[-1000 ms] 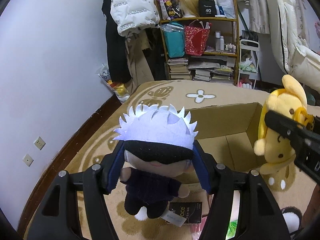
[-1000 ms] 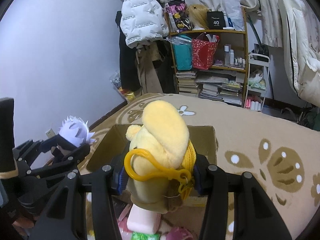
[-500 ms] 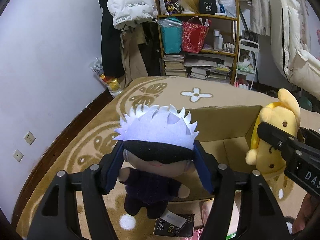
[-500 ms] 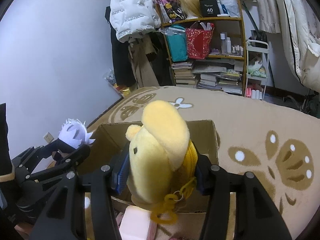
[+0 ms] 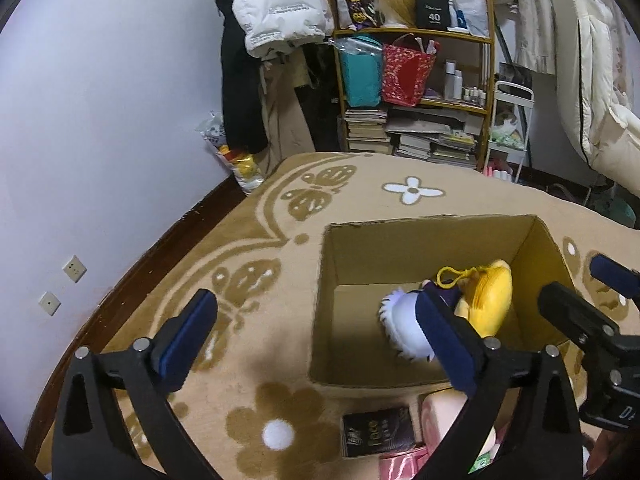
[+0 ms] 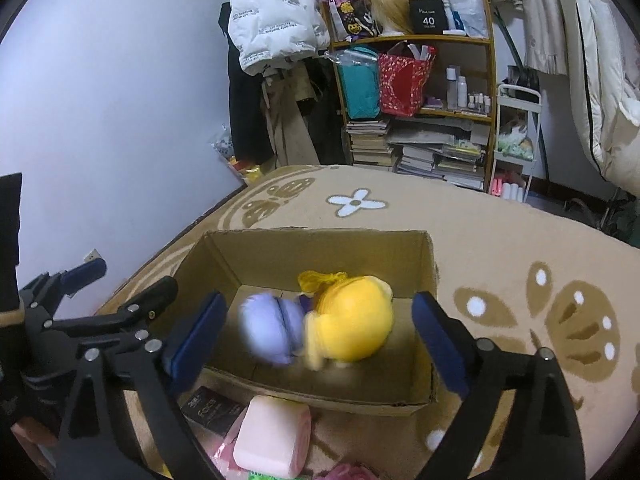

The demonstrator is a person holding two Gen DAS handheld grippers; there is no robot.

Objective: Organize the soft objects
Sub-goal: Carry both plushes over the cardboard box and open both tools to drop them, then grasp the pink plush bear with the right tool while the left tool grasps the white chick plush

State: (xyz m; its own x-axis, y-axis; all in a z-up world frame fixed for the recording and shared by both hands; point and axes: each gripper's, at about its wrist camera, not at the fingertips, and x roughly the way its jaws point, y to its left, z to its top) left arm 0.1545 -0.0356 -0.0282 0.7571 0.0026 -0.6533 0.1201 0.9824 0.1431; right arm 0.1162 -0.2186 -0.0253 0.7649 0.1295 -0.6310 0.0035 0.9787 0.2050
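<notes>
Soft toys occupy the open cardboard box (image 6: 428, 292) standing on the tan patterned carpet (image 6: 520, 240). Two plush items lie inside, side by side and touching: a white-haired doll (image 6: 268, 330) toward the box's left and a yellow plush (image 6: 352, 322) with a yellow clip loop (image 5: 452, 276) toward its right. Both appear blurred in the right wrist view; whether they have settled on the box floor cannot be told.

Left gripper (image 5: 316, 340): jaws opening, spread wide, nothing pressed between the pads. Its right finger (image 5: 444, 340) overlaps the doll in the left wrist view, without clamping it.

Right gripper (image 6: 316, 344): jaws opening, spread wide above the box; both toys show in the gap between the pads, neither gripped.

Outside the box, just beside its near wall, lie a dark packet (image 5: 376, 432) with gold lettering and a pink soft block (image 6: 272, 436). Further pink items near the lower frame edge are too cropped to identify.
</notes>
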